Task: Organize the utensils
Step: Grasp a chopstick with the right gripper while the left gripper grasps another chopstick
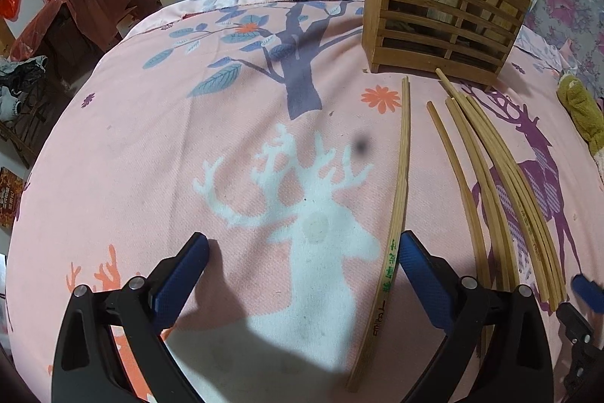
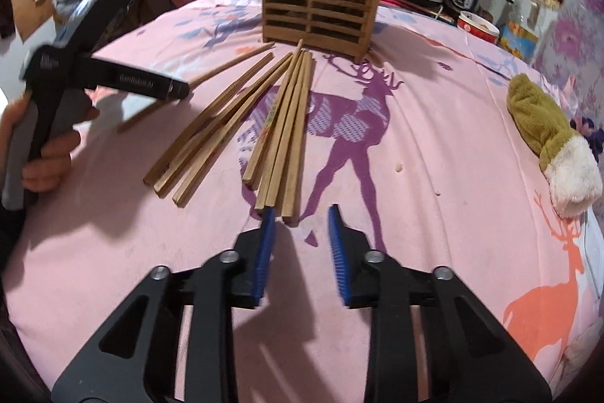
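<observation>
Right fingers: right gripper [image 2: 300, 214] has its blue pads [image 2: 266, 252] narrowed with a gap between them, nothing clamped.
Left fingers: left gripper [image 1: 302, 248] spread wide, empty, angled down over the pink cloth [image 1: 151, 157].
Chopsticks: main bundle [image 2: 279, 138] lies fanned on the cloth, near ends just ahead of the right gripper's left pad; none sits between the pads yet.
Stray pair: one pair of chopsticks [image 1: 400, 184] lies apart, just inside the left gripper's right finger [image 1: 419, 267].
Holder: wooden rack [image 2: 321, 2] stands upright beyond the far tips, a few sticks already in it.
Likely reason: narrowed gap probably suits pinching a thin stick end.
</observation>
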{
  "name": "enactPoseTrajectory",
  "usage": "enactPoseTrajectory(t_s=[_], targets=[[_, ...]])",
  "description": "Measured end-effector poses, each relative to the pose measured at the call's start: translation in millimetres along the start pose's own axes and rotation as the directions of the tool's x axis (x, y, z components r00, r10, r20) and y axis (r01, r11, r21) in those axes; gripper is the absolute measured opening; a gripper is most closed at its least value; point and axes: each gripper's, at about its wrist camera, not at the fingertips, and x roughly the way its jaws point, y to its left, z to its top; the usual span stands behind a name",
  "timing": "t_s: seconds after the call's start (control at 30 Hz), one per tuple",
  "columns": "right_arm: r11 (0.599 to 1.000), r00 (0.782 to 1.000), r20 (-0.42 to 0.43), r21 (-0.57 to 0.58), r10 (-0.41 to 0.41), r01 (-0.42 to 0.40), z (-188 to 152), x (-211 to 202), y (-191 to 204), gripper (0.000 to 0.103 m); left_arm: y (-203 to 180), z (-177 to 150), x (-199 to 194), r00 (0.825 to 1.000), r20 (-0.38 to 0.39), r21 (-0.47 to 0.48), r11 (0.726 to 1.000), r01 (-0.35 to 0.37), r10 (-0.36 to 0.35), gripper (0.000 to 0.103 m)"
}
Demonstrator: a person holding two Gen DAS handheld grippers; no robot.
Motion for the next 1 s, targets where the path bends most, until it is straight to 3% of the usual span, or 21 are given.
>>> enactPoseTrajectory(t_s=[0.23,0.3,0.63,0.83,1.0], targets=[[1.0,1.0,-0.01,-0.003,0.007,-0.007,4.5,7.2,1.9,0.019,-0.1,-1.2,-0.8,1.0,0.001,-0.001,1.0,0.0,0.0,0.099],[1.0,1.0,-0.012,0.013,0.02,-0.02,5.5,8.6,-0.4,0.007,0.0,-0.9,-0.6,1.0,0.002,-0.001,1.0,-0.001,0.001,0.099],[0.994,0.999,-0.023,0.106,-0.025,0.027,6.1,11.2,-21.1,0.007,4.1,-7.4,-8.6,1.0,0.001,-0.005,1.0,-0.015,0.015,0.097],[0.994,0.999,-0.025,0.108,-0.026,0.029,5.8,11.3,-20.1,0.008,8.0,-30.9,-26.6,0.999,0.024,0.041,0.999,0.02,-0.021,0.076],[0.993,0.999,-0.025,0.111,-0.024,0.026,5.8,11.2,-20.3,0.009,2.8,-52.1,-38.7,0.998,0.041,0.107,0.993,0.044,-0.048,0.072]])
